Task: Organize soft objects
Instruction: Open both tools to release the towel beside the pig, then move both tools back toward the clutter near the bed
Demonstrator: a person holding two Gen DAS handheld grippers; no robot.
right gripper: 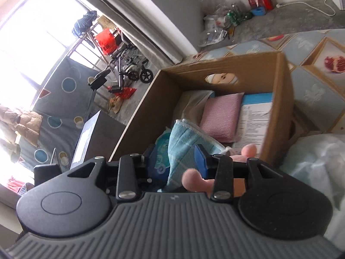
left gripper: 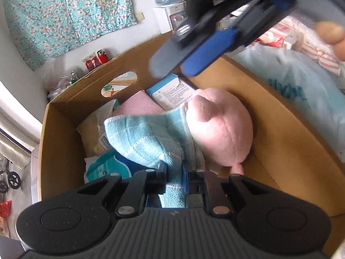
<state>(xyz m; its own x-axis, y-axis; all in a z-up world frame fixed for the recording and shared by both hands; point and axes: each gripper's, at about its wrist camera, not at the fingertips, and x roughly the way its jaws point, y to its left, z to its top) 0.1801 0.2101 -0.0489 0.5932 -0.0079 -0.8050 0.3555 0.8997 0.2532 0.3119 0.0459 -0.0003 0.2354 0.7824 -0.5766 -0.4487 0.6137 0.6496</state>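
Left wrist view: cardboard box (left gripper: 64, 116) fills centre. Bottom centre, left gripper (left gripper: 174, 179) w/ jaws pinched shut on light-blue towel (left gripper: 146, 140) draped into box. Pink plush toy (left gripper: 220, 129) just right of towel, inside box. Upper right, right gripper (left gripper: 183, 62) hovers blurred above box, jaws partly apart; can't tell if holding anything.

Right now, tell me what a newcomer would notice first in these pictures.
An open cardboard box fills both views, packed with soft things. A pink plush toy lies against its right side in the left wrist view, half covered by a light blue towel that the left gripper pinches in shut jaws. The right gripper hovers over the box.
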